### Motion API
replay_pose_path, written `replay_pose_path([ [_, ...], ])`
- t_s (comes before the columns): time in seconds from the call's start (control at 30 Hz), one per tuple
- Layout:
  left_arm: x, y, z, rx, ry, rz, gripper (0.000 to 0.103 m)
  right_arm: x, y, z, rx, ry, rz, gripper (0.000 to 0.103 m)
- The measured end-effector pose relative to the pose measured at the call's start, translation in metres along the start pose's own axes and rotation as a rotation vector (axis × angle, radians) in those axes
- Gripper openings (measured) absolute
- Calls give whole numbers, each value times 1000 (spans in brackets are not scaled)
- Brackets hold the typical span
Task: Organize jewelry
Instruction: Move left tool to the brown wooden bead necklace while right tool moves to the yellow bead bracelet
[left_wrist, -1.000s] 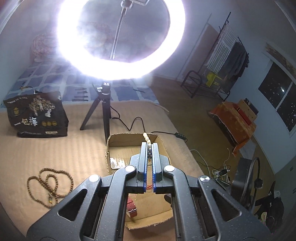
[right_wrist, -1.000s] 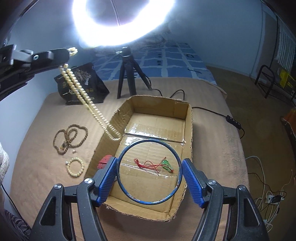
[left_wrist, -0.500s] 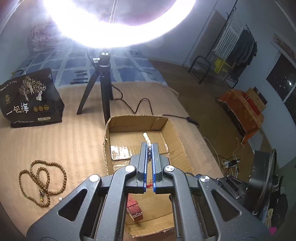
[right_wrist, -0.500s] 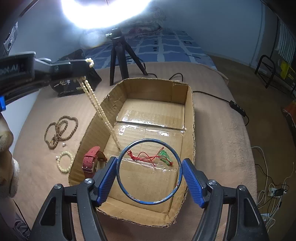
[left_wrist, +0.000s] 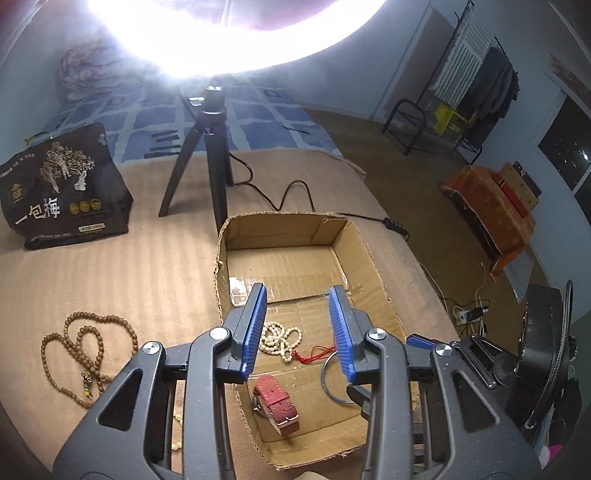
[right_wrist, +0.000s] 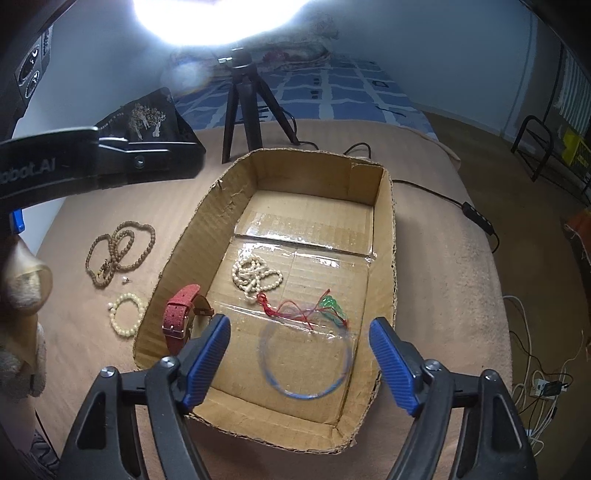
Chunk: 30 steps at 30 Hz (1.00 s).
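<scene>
An open cardboard box (right_wrist: 384, 229) (left_wrist: 280, 229) sits on the tan blanket. In it lie a cream bead necklace (right_wrist: 255, 275) (left_wrist: 279, 338), a red cord with a green pendant (right_wrist: 325, 304), a red-strap watch (right_wrist: 179, 317) (left_wrist: 277, 400) and a blue bangle (right_wrist: 306, 360) (left_wrist: 332, 380). My left gripper (left_wrist: 297, 328) is open and empty above the box. My right gripper (right_wrist: 299, 358) is open and empty, the bangle lying between its fingers. A brown bead necklace (right_wrist: 118, 251) (left_wrist: 86, 350) and a cream bracelet (right_wrist: 125, 314) lie on the blanket left of the box.
A ring light on a black tripod (left_wrist: 207, 147) (right_wrist: 243, 103) stands behind the box, its cable (right_wrist: 461, 206) running right. A black printed bag (left_wrist: 62, 188) stands at the back left. The bed edge drops to the floor on the right.
My left gripper opened and the cream necklace dropped into the box. My right gripper opened wider and let the blue bangle fall onto the box floor.
</scene>
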<state>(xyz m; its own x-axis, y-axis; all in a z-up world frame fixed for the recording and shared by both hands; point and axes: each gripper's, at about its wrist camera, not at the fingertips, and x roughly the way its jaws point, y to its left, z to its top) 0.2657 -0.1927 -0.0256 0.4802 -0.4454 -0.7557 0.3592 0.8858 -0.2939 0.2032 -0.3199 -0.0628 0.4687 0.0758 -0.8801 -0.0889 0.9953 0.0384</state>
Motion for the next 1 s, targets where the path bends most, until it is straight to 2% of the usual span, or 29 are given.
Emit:
replay_pose_path([
  [0.43, -22, 29, -10, -17, -13, 34, 35, -10, 14, 5, -7, -34, 11, 80],
  [0.8, -60, 98, -26, -40, -26, 127, 35, -20, 44, 12, -13, -69, 75, 80],
  [0.87, -66, 117, -30, -57, -20, 151, 40, -21, 50, 14, -14, -72, 91, 80],
  [0.93, -72, 132, -35, -74, -21, 169, 49, -21, 56, 15, -16, -74, 105, 80],
  [1.0, -77, 150, -40, -97, -17, 184, 49, -21, 65, 15, -22, -74, 123, 80],
])
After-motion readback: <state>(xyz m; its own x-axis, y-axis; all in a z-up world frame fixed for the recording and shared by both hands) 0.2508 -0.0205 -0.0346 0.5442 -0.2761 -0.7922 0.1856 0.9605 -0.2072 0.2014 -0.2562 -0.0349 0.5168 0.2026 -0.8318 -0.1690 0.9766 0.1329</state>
